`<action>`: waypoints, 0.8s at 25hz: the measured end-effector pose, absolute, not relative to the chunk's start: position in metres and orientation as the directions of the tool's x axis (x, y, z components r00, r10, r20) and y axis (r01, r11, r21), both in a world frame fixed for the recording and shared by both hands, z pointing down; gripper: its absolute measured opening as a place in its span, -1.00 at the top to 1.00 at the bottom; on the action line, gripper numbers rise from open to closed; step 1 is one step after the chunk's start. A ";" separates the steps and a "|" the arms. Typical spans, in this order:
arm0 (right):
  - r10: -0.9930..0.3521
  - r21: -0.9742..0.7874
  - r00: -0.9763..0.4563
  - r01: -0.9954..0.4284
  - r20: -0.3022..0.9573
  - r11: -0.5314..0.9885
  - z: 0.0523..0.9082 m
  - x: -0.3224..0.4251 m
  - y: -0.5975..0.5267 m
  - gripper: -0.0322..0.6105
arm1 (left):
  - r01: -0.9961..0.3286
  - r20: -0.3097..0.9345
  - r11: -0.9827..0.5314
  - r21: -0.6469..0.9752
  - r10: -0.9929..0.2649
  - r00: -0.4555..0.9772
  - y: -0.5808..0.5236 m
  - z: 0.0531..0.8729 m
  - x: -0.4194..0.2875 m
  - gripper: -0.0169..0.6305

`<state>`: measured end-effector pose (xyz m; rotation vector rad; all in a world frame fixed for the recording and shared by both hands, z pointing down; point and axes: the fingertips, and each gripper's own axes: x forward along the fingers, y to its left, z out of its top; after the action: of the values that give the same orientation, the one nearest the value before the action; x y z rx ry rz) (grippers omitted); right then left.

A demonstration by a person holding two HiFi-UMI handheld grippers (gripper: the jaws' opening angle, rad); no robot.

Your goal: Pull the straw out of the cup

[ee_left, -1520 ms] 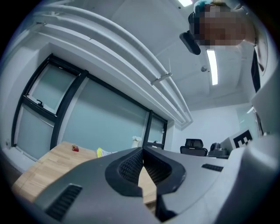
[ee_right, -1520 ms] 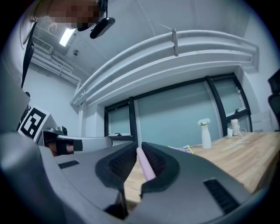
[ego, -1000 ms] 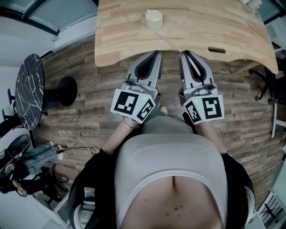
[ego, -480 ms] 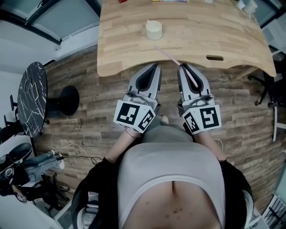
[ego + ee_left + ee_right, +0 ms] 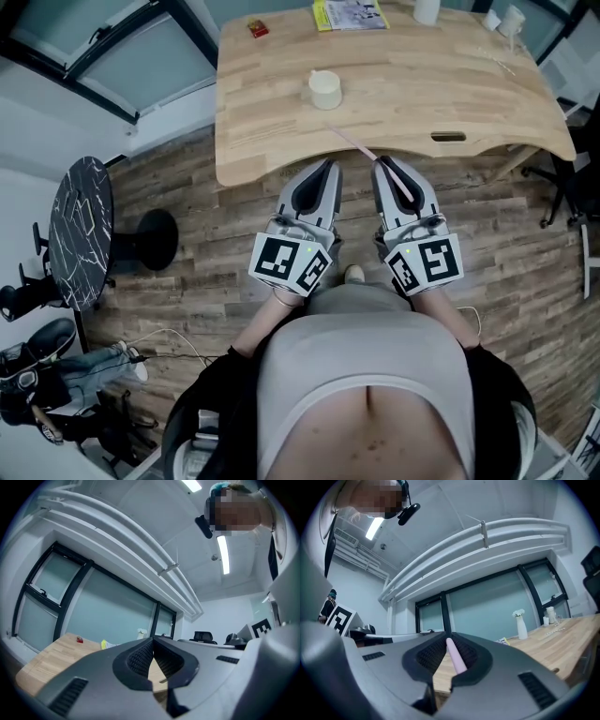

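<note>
Straw: We see the pink straw (image 5: pixel 354 143) fully out of the cup. It slants from just below the cup, across the bench's near edge, down into the right tongs at the middle of the head view.
Cup: The pale cup (image 5: pixel 325 90) stands upright at the upper middle of the frame. It is near the straw's free end but apart from it, and nothing sticks out of it.
Right tongs: The right tongs (image 5: pixel 380 166) are clamped on the straw. In the right gripper view the straw lies along the cleft between the 2 ribbed pads and juts past the tips. We judge this lengthwise hold keeps the thin tube from rolling sideways.
Left tongs: The left tongs (image 5: pixel 329 168) are closed on nothing, their tips meeting, just left of the right tongs. We judge them idle, since the cup stands on its own without a steadying hold.
Bench: The light wooden bench (image 5: pixel 281 141) fills the upper middle of the head view. The cup sits toward its near edge, within easy reach. Both tongs hang below that edge, over the plank floor (image 5: pixel 187 216).
Far edge: A yellow booklet (image 5: pixel 349 13) and a small red item (image 5: pixel 257 28) lie along the top of the frame, well apart from the cup.
Progress: We judge the pull itself done. What remains, if anything, is to set the straw down.
Risk: The long free end points toward the cup, so a careless swing could knock it. A harder squeeze could flatten the tube.
</note>
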<state>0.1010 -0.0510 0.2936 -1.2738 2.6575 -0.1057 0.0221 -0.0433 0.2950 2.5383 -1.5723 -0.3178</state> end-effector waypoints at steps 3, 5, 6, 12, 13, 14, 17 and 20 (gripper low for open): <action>-0.791 -0.143 -0.595 -0.779 -0.139 0.611 0.293 0.102 -0.044 0.74 | -0.853 -0.113 -0.468 0.228 -0.883 0.455 -0.035 0.293 0.025 0.93; -0.801 -0.153 -0.583 -0.787 -0.136 0.598 0.292 0.098 -0.037 0.74 | -0.848 -0.107 -0.479 0.225 -0.878 0.467 -0.026 0.292 0.022 0.93; -0.805 -0.160 -0.578 -0.789 -0.136 0.594 0.291 0.095 -0.033 0.74 | -0.847 -0.102 -0.482 0.224 -0.876 0.471 -0.021 0.292 0.018 0.93; -0.800 -0.177 -0.586 -0.781 -0.125 0.599 0.292 0.064 0.002 0.74 | -0.858 -0.084 -0.459 0.229 -0.888 0.453 0.009 0.294 -0.017 0.93; -0.800 -0.180 -0.587 -0.779 -0.126 0.601 0.291 0.060 0.008 0.74 | -0.859 -0.084 -0.457 0.231 -0.889 0.450 0.014 0.294 -0.022 0.93; -0.799 -0.181 -0.587 -0.778 -0.130 0.601 0.290 0.057 0.014 0.74 | -0.859 -0.084 -0.456 0.232 -0.890 0.449 0.018 0.294 -0.027 0.93; -0.803 -0.180 -0.580 -0.782 -0.139 0.596 0.287 0.051 0.030 0.74 | -0.857 -0.090 -0.462 0.229 -0.887 0.454 0.033 0.293 -0.034 0.93; -0.808 -0.175 -0.572 -0.789 -0.140 0.589 0.287 0.047 0.045 0.74 | -0.852 -0.098 -0.472 0.227 -0.881 0.462 0.048 0.293 -0.037 0.93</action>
<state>0.0473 0.0449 0.2869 -1.3302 2.6131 -0.1372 -0.0374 0.0479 0.2927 2.5589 -1.5279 -0.3027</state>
